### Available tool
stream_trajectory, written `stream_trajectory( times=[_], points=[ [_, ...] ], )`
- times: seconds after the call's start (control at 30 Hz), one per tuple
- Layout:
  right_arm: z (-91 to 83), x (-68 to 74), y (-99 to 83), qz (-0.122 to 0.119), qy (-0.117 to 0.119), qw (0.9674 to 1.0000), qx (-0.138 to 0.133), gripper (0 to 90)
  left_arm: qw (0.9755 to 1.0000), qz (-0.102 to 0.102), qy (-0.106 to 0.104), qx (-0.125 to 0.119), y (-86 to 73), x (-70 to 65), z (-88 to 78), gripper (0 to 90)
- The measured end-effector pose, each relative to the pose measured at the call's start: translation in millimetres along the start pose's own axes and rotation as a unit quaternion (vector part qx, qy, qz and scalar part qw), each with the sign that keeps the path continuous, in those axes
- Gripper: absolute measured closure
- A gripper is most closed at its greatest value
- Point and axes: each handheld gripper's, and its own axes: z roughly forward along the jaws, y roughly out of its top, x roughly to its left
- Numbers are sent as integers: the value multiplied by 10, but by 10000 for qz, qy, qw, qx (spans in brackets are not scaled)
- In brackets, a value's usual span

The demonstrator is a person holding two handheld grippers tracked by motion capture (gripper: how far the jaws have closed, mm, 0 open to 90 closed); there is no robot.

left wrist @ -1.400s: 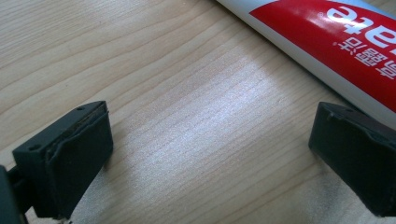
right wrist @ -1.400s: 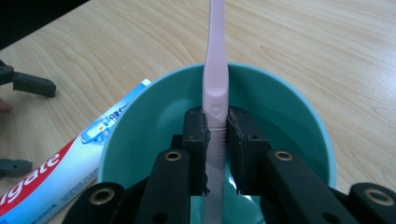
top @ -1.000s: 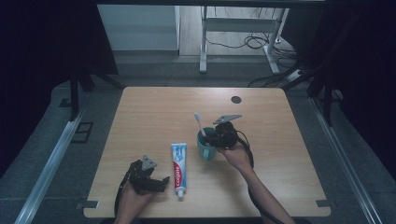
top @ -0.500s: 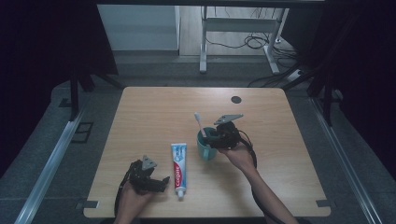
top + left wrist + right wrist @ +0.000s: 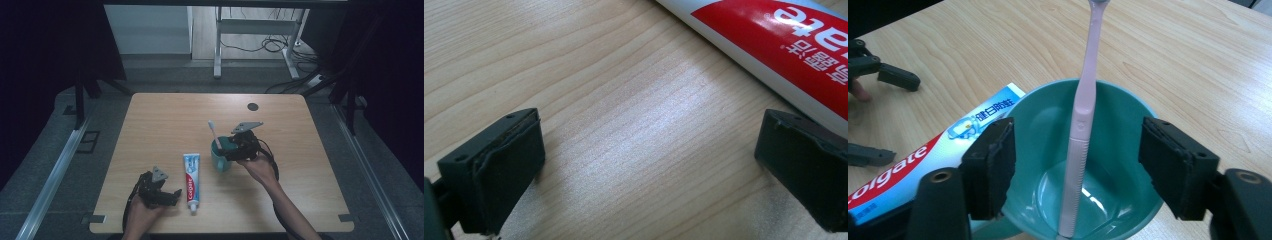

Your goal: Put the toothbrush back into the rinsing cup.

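The right gripper [image 5: 1075, 170] hangs with jaws spread, the pink toothbrush [image 5: 1083, 115] in the teal cup [image 5: 1048, 107] standing between them; closing on the handle looks next. The left gripper [image 5: 649, 165] rests with jaws spread on the tabletop [image 5: 624, 90], the toothpaste tube [image 5: 774, 45] just past one jaw.

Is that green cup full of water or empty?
No water: the cup holds only a pink toothbrush, leaning on its rim; the right gripper view shows its bare, dry-looking bottom.

Right gripper [image 5: 231, 150] eases back from cup
Sits slightly nearer the person than before, jaws apart above the teal cup [image 5: 220, 156].
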Motion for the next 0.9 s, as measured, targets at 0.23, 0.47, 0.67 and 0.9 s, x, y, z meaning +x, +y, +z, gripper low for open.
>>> stream_trajectory(
  times=[0.23, 0.47, 0.67, 0.9],
  points=[
    [-51, 38, -12, -112, -82, 9999, -26, 220, 10000, 2, -1, -3, 0, 1, 0, 0],
    [-140, 52, -31, -259, -228, 9994, -60, 135, 10000, 14, -1, -1, 1, 3, 0, 0],
    [-231, 57, -61, -410, -302, 9986, -135, 61, 10000, 0, -1, -1, 0, 0, 0, 0],
    [-296, 64, -102, -384, -332, 9983, -276, 0, 10000, 14, -2, -1, 1, 3, 0, 0]
  ],
)
